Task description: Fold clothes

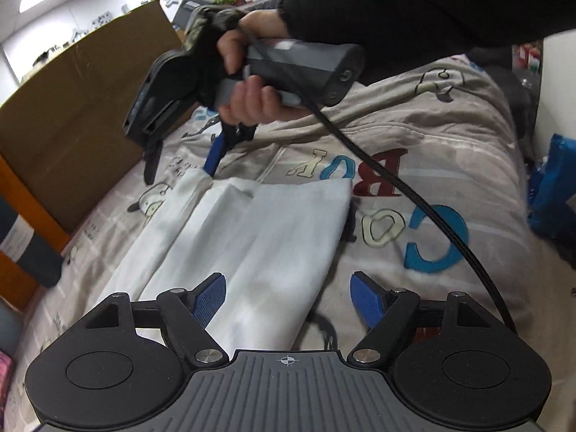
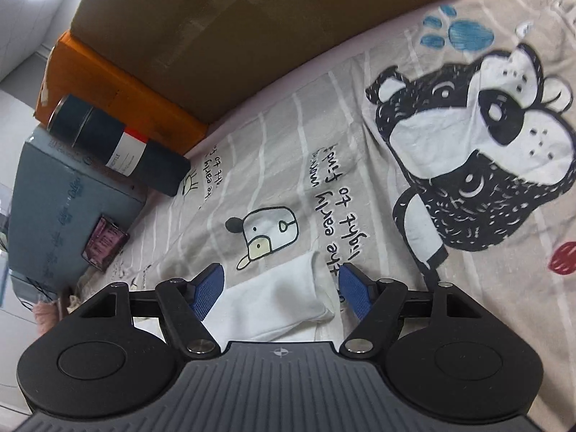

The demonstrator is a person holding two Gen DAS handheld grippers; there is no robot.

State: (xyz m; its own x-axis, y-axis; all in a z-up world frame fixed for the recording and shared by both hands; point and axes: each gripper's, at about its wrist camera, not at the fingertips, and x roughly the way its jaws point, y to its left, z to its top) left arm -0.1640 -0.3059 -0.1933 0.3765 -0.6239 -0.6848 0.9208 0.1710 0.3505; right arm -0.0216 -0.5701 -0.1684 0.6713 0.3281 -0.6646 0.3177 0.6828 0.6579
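A: Item one?
B: White garment [image 1: 248, 237], smooth soft cloth, folded long; axis runs lower left to upper centre of the left wrist view, on the cartoon-print bedsheet [image 1: 414, 165].
A: Grippers?
B: Left gripper [image 1: 288, 298] jaws apart, straddling the near end. Right gripper [image 2: 282, 289] jaws apart around the far tip, unclamped.

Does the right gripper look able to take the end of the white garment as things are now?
Probably yes. The right gripper is open, and the end of the white garment lies flat on the printed bedsheet between its fingers. Nothing lies on top of it or blocks the way.
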